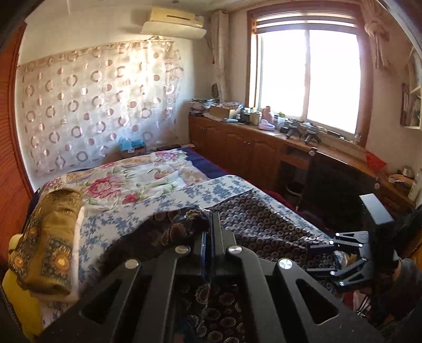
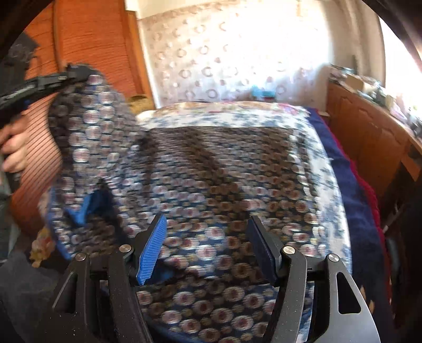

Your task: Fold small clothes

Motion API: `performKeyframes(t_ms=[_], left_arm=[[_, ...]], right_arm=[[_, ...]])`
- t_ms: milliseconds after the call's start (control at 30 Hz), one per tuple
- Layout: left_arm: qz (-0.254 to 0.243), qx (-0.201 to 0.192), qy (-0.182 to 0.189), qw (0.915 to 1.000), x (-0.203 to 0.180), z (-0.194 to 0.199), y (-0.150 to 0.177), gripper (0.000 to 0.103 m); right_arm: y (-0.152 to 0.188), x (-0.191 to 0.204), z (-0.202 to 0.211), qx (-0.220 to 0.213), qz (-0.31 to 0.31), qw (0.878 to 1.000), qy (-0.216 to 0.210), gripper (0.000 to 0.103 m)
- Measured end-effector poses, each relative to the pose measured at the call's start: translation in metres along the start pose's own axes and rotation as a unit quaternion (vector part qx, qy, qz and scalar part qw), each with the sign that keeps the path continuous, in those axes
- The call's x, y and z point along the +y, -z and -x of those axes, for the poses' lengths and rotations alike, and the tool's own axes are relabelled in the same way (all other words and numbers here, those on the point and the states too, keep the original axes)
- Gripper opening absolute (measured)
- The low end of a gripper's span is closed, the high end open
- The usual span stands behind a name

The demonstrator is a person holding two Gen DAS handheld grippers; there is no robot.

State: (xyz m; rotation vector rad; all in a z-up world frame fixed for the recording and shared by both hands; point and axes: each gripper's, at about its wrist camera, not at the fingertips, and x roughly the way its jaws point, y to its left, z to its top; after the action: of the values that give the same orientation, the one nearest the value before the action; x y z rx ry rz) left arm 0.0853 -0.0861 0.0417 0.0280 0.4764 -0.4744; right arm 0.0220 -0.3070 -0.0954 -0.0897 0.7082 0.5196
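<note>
No legible text, label, brand, number or sign in either view. Dark strip on the air conditioner [image 1: 174,19] too small to make out. Boxes and bottles on the worktop [image 1: 266,132] under the window too small and glare-washed for any lettering. Right wrist view blurred throughout; nothing readable there.

Two grippers [image 1: 211,219] [image 2: 208,245], one dark patterned garment [image 1: 263,219], one folded ochre cloth [image 1: 50,237], one bed [image 1: 163,171], one window [image 1: 308,76]
</note>
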Motion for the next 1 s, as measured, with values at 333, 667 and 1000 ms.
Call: performKeyframes(t_ms=[333, 667, 1000], left_arm=[[0.057, -0.026, -0.057, 0.9964, 0.043, 0.059, 0.045, 0.0], [0.103, -0.001, -0.12, 0.9874, 0.092, 0.072, 0.113, 0.0], [0.131, 0.02, -0.11, 0.9851, 0.104, 0.058, 0.139, 0.0]], right_arm=[[-0.016, 0.08, -0.036, 0.028, 0.08, 0.993, -0.083, 0.03], [-0.018, 0.108, -0.089, 0.07, 0.12, 0.986, -0.089, 0.03], [-0.017, 0.09, -0.107, 0.096, 0.123, 0.986, -0.061, 0.039]])
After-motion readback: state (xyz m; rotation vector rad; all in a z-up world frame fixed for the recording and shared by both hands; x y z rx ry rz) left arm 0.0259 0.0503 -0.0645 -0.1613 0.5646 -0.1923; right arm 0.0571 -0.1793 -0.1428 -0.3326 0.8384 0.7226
